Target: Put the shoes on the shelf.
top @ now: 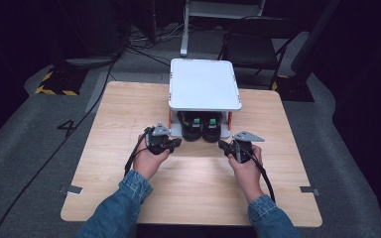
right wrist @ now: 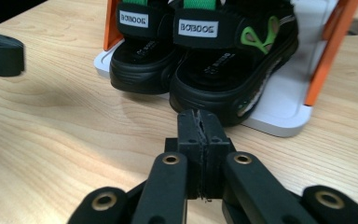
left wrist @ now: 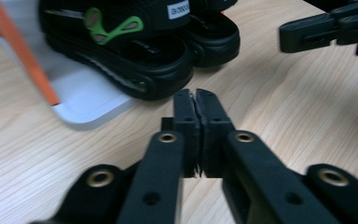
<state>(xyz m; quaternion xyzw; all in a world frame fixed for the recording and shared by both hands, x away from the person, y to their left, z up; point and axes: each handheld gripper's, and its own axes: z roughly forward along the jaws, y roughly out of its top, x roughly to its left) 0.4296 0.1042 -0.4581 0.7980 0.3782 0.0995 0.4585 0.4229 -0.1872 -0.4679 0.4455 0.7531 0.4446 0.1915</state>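
Your left gripper and right gripper both have their jaws pressed together on nothing, resting low over the wooden table. The pair of black sandals sits on the bottom shelf of the white rack, toes poking past its front edge, just ahead of both tips. Bare tabletop lies between your grippers and to either side.

Wooden table on grey floor covering. Behind its far edge: a black folding chair, the white base of a stand, and black cables trailing across the floor. A yellow-and-black hazard marking lies at far left.
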